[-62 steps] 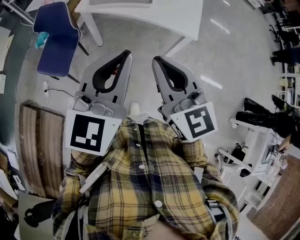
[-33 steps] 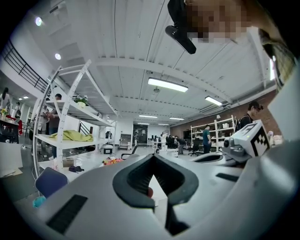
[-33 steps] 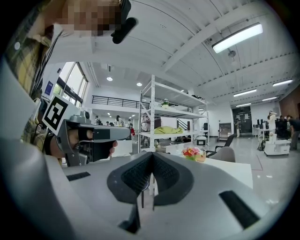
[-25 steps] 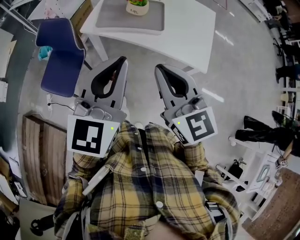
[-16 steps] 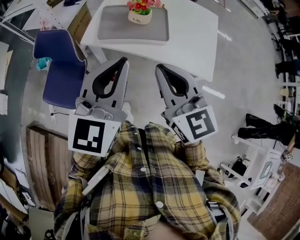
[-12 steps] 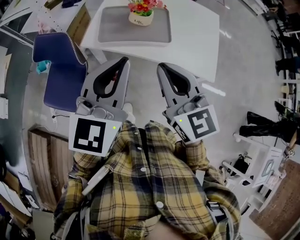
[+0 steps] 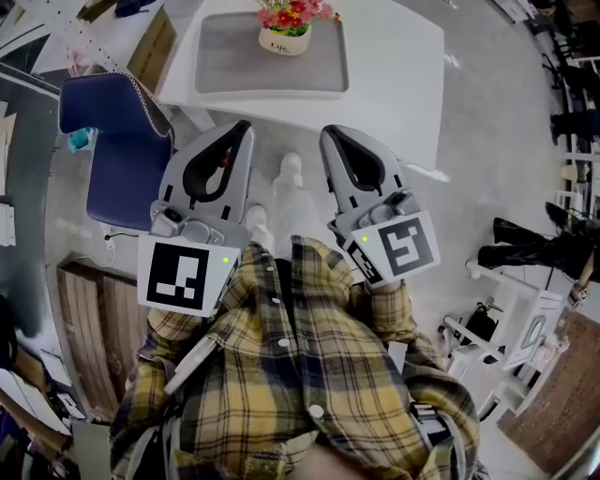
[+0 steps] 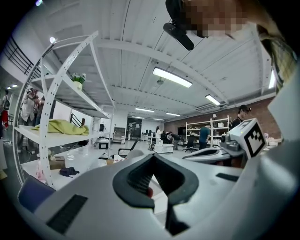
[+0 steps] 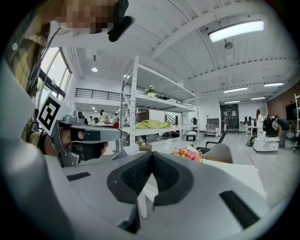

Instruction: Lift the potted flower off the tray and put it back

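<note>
Well ahead, the potted flower (image 7: 285, 37) stands upright near the far edge of the grey tray (image 7: 225, 66) on the white table (image 7: 394, 56). The left gripper (image 7: 245, 128) and right gripper (image 7: 327, 132) hover short of it, jaws pressed together and empty. The cream pot looks light, rigid and likely smooth, so grip its body below the fragile blooms.

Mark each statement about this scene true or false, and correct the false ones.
1. The potted flower stands on the grey tray. True.
2. The left hand-held gripper grips the potted flower. False: it is shut, empty and short of the white table.
3. A blue chair stands beside the table. True.
4. The right hand-held gripper has wide-open jaws. False: they are together.
</note>
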Demonstrator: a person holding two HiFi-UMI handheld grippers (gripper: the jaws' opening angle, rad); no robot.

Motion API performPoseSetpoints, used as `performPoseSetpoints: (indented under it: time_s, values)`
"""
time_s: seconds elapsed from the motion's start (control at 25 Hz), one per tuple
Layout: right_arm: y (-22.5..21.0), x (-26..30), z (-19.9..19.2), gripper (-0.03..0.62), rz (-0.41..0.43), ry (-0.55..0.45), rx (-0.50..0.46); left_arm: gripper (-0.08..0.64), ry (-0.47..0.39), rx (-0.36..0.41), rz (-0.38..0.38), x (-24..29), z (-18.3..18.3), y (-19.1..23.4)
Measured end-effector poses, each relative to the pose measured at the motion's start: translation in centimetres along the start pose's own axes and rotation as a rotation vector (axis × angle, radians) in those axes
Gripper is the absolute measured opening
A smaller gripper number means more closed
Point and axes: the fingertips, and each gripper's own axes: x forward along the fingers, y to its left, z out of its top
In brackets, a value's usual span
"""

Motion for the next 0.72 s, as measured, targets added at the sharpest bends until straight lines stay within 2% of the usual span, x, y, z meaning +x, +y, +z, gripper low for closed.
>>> performPoseSetpoints:
  time_s: [0.48,0.6,0.72]
  values:
    - [-1.5,4.7,0.0,-0.002,0.066,0.001,-0.021,0.005,-0.015,0.003,0.053,3.0,-0.1,3.2]
    - [-0.5,6.3,0.3,-0.002,0.092,0.005,-0.033,0.005,-0.021,-0.006,0.082,2.3,-0.2,5.0]
    - [-1.6,7.0,1.2,-0.002,0.117,0.007,-0.039,0.005,-0.025,-0.005,0.109,3.3,0.9,5.4]
